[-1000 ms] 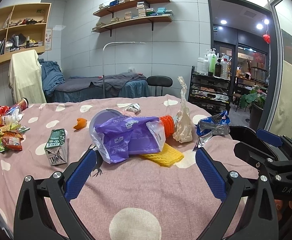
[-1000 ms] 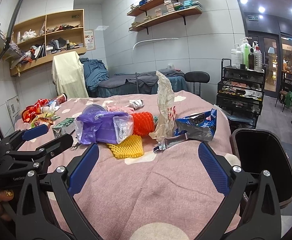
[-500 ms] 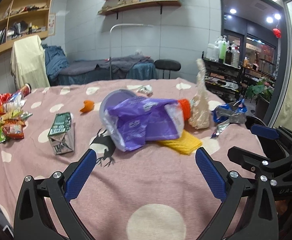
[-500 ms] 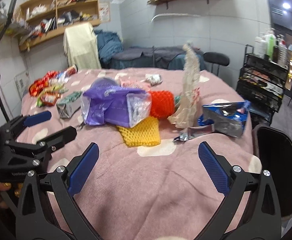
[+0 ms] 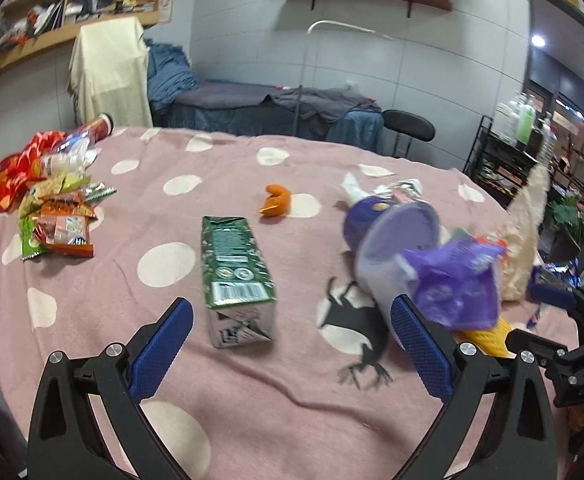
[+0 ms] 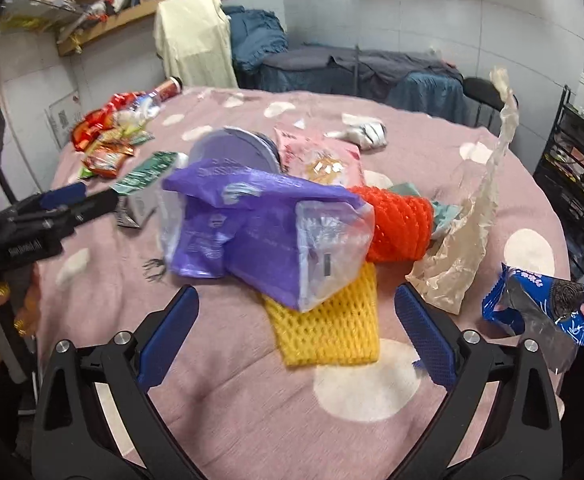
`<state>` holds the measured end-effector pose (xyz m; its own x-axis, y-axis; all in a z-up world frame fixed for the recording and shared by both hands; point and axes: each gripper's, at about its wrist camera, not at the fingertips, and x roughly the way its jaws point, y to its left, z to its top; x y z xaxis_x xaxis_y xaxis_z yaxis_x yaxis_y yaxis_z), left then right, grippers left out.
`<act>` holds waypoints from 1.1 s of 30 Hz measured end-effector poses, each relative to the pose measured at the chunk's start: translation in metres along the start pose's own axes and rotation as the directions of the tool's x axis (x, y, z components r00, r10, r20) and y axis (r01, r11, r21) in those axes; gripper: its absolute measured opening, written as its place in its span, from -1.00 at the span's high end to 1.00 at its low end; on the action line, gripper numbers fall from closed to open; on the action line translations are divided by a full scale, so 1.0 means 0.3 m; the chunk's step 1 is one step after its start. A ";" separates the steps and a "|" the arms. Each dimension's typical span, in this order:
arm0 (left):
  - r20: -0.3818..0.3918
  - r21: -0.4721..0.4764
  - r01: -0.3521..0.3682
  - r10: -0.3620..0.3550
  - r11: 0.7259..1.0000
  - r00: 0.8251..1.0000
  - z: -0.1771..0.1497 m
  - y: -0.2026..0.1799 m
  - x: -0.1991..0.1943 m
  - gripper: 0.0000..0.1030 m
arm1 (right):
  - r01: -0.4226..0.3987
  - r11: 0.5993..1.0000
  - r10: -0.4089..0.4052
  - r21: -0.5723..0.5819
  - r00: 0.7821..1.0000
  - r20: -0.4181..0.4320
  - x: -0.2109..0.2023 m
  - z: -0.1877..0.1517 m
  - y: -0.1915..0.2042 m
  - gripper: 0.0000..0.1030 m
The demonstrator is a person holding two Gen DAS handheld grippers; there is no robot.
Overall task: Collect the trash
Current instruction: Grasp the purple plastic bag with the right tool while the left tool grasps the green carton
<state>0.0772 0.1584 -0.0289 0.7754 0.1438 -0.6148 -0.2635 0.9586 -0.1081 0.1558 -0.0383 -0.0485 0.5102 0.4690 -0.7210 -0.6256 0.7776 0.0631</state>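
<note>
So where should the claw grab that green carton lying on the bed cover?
Probably across the green carton's two long side faces, near the middle. It lies flat on the pink spotted cover, its folded end toward the left claw, which is open and nearly lined up with it. Coming straight from that near end, a finger passing down each side, looks easiest, as both sides are clear of other trash.

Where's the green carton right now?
In the left wrist view, the green carton lies on the pink spotted cloth, just ahead of the open left gripper, left of the purple bag.
</note>
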 end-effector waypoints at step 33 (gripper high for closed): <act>-0.080 -0.164 0.051 -0.065 0.985 0.995 0.023 0.130 0.093 0.05 | -0.124 0.974 0.097 0.191 0.984 0.148 -0.055 0.026 -0.127 0.40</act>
<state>0.0927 0.2015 -0.0450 0.7423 0.0606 -0.6673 -0.3140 0.9112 -0.2666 0.1759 -0.0723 -0.0336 0.5293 0.5988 -0.6010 -0.5599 0.7788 0.2829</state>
